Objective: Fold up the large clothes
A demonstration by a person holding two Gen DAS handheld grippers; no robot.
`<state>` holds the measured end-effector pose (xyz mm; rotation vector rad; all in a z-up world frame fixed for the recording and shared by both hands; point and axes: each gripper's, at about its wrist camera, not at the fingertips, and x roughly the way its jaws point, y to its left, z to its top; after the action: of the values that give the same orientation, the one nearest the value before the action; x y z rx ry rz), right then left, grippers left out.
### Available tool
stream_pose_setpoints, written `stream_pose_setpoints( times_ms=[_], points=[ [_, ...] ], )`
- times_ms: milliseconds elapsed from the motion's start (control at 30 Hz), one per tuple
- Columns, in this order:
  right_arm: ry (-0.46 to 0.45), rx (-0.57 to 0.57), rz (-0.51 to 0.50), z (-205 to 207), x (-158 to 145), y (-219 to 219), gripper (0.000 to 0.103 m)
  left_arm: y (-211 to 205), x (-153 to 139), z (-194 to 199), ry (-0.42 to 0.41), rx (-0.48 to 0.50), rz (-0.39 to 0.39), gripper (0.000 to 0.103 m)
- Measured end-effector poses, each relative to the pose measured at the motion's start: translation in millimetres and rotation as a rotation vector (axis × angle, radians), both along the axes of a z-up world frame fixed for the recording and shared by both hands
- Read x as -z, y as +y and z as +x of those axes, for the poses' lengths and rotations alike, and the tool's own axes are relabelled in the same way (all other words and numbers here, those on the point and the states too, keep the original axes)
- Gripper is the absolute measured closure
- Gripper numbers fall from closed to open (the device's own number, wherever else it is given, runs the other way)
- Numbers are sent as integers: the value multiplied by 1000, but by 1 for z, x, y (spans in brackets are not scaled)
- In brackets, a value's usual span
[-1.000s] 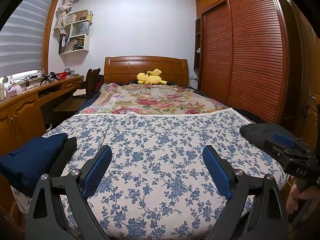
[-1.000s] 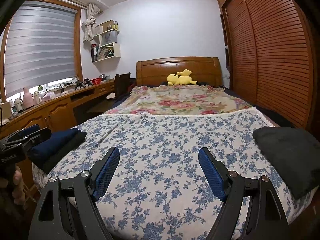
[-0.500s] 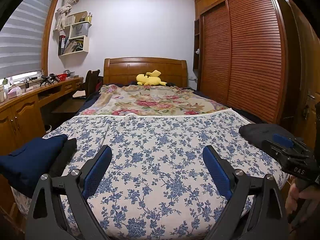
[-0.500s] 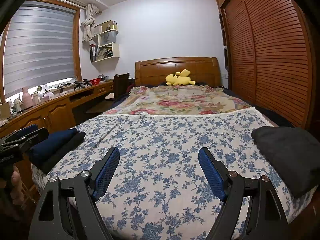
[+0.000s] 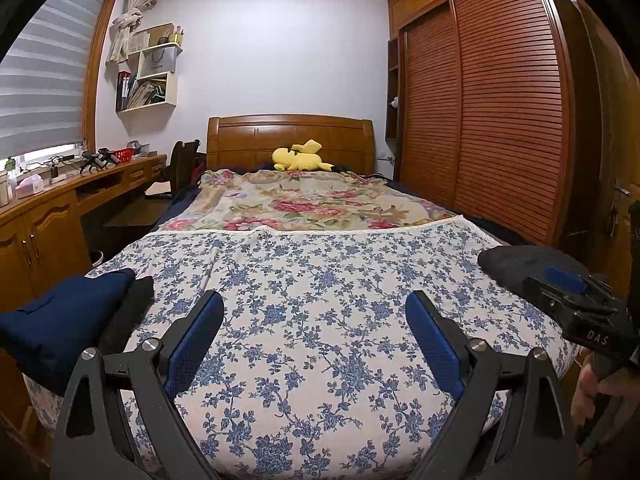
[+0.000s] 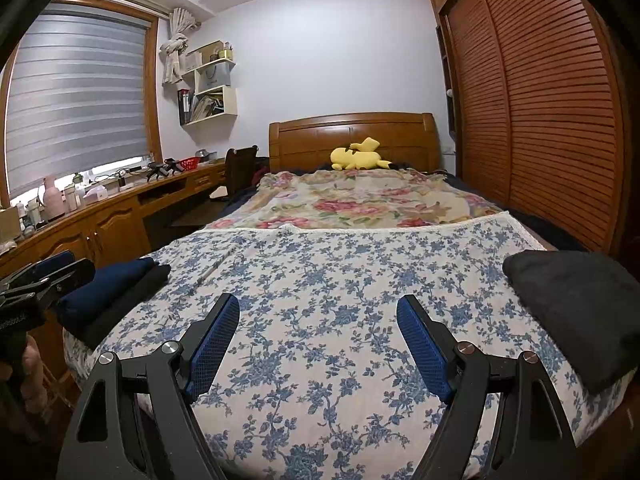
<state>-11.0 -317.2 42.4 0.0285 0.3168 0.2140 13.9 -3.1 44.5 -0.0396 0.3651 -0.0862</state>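
Observation:
A folded navy garment (image 5: 60,320) lies on a folded black one (image 5: 128,312) at the bed's near left corner; both show in the right wrist view (image 6: 108,292). A dark grey folded garment (image 6: 576,308) lies at the near right edge, also in the left wrist view (image 5: 520,264). My left gripper (image 5: 314,332) is open and empty above the blue-flowered sheet (image 5: 320,280). My right gripper (image 6: 318,332) is open and empty above the same sheet (image 6: 340,272). Each gripper shows at the edge of the other's view.
A floral quilt (image 5: 312,204) covers the far half of the bed, with a yellow plush toy (image 5: 298,158) by the wooden headboard (image 5: 292,136). A louvred wardrobe (image 5: 500,120) runs along the right. A long wooden desk (image 6: 100,216) with clutter and a chair (image 6: 240,168) stand left.
Both grippers have tilted down slightly, so the room sits a little lower in the earlier frames than now. Nothing on the bed has moved.

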Motion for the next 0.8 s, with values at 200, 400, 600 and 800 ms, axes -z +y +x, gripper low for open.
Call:
stream_pose_setpoints(
  times_ms=[200,400,600,800],
  points=[
    [0,2,0,0,0,0,21,0,0,0,1,0,1,11],
    [1,3,0,0,0,0,21,0,1,0,3,2,2,10],
    [5,10,3,0,0,3,21,3,0,-1,5,2,0,10],
    [7,12,5,1,0,4,21,4,0,-1,4,2,1,10]
  ],
)
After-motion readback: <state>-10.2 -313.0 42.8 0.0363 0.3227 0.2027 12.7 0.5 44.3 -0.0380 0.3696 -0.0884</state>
